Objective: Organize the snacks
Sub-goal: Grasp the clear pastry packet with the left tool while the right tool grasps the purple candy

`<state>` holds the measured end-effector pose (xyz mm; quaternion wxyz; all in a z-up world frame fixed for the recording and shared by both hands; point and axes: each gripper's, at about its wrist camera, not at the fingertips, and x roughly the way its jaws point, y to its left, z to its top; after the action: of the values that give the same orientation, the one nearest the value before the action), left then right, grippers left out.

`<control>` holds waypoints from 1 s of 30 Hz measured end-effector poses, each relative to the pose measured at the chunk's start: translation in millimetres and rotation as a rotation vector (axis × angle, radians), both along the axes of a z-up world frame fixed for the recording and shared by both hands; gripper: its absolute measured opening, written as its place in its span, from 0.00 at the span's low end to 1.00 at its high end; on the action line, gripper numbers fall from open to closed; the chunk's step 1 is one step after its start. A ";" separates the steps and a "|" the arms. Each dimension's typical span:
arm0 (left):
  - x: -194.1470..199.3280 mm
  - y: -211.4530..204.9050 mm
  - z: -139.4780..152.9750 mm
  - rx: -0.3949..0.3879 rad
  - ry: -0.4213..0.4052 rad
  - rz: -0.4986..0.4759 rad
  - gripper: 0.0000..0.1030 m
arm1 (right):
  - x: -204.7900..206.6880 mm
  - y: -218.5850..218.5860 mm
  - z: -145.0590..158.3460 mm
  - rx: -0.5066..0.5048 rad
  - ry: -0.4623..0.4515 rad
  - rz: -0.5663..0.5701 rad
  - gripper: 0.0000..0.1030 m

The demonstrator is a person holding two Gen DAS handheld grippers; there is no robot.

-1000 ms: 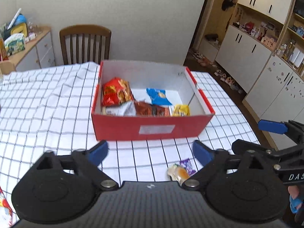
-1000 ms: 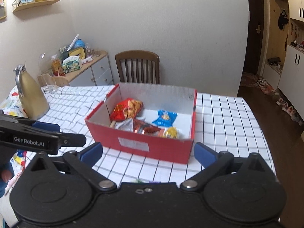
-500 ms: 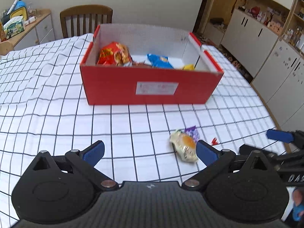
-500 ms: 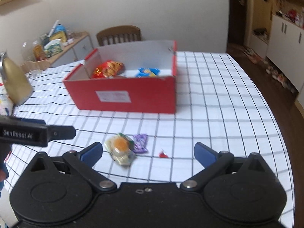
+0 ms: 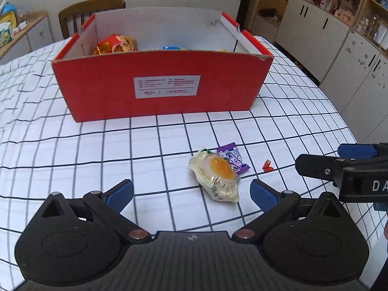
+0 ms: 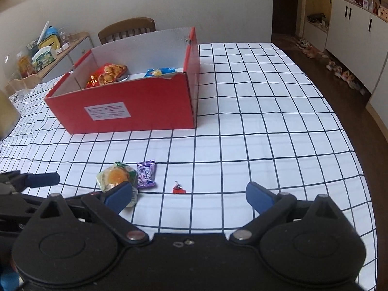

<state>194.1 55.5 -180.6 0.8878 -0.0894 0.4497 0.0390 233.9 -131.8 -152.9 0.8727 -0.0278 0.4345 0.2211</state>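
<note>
A red cardboard box (image 5: 165, 82) (image 6: 135, 104) stands on the checked tablecloth and holds several snack packs. In front of it lie a clear pack with an orange centre (image 5: 215, 177) (image 6: 116, 178), a purple wrapped candy (image 5: 232, 157) (image 6: 145, 174) and a small red candy (image 5: 267, 165) (image 6: 179, 189). My left gripper (image 5: 191, 195) is open and empty, low over the cloth, with the clear pack just ahead between its fingers. My right gripper (image 6: 189, 197) is open and empty, just behind the red candy. Its left finger overlaps the clear pack.
A wooden chair (image 5: 89, 12) stands behind the box. A sideboard with clutter (image 6: 48, 51) is at the far left. White cupboards (image 5: 339, 48) line the right wall. The table edge (image 6: 359, 160) runs down the right side.
Both grippers have dropped low and come nearer to the loose snacks in front of the box. The box's inside is now mostly hidden by its front wall. Both stay open.
</note>
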 end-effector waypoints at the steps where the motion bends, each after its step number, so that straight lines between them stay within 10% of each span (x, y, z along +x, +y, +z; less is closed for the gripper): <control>1: 2.7 0.1 -2.5 -0.006 0.005 0.005 1.00 | 1.6 0.1 -0.5 0.000 0.002 0.000 0.97; 15: 27.7 13.9 -23.5 -0.095 0.069 0.095 0.93 | 16.2 -5.2 -7.5 0.022 0.048 -0.012 0.93; 30: 35.6 13.4 -18.8 -0.247 0.074 0.008 0.35 | 10.7 2.4 -19.4 0.009 0.072 0.064 0.77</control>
<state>229.7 68.9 -199.3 0.8526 -0.1985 0.4833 -0.0097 244.7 -129.4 -172.3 0.8490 -0.0296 0.4635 0.2519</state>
